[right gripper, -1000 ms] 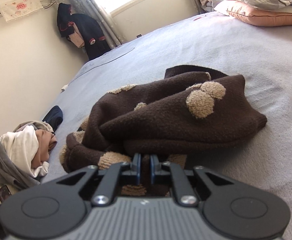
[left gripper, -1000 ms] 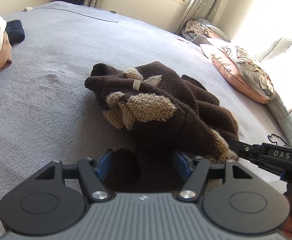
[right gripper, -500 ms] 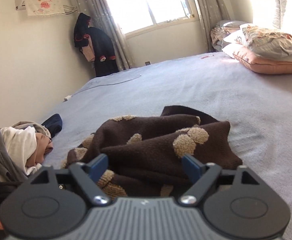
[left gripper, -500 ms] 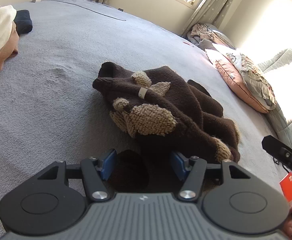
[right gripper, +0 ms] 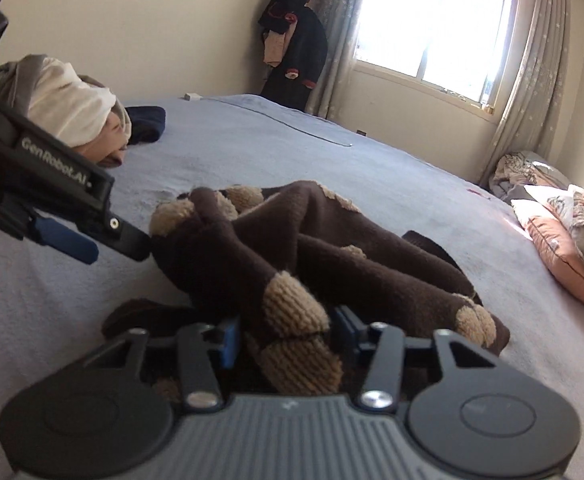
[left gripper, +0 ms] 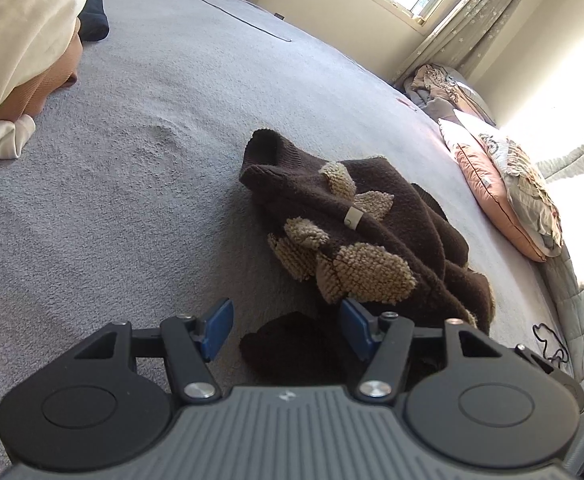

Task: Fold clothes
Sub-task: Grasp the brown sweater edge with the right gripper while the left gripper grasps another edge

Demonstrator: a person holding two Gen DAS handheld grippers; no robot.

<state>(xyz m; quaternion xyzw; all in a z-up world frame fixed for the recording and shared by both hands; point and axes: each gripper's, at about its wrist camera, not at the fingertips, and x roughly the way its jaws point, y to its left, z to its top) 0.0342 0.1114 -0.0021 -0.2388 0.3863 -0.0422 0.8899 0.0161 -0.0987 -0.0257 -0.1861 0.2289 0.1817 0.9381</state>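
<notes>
On the grey bed (left gripper: 139, 168), near its middle, a dark brown sweater (left gripper: 372, 224) with tan fuzzy patches lies crumpled in a heap. A small pale tag (left gripper: 352, 216) sits on one of its folds, with nothing readable on it.

The left gripper (left gripper: 285, 326) hovers low at the sweater's near edge, its blue-padded jaws spread wide. A dark piece of the knit lies between them, and neither pad presses on it. In the right wrist view the left gripper (right gripper: 91, 246) comes in from the left side, its tip at the sweater's edge; white lettering on its black body reads "GenRobot.AI".

The right gripper (right gripper: 287, 340) is at the other side of the heap, its jaws also spread. A thick fold with a tan patch bulges up between the blue pads, filling most of the gap; whether the pads touch it is hard to tell.

A clothes pile (left gripper: 15, 56) in white, tan and grey sits at the bed's far left, with a navy item (right gripper: 145, 124) beside it. Pillows (left gripper: 504, 200) lie along the right edge. A dark robe (right gripper: 296, 40) hangs by the window (right gripper: 432, 28).
</notes>
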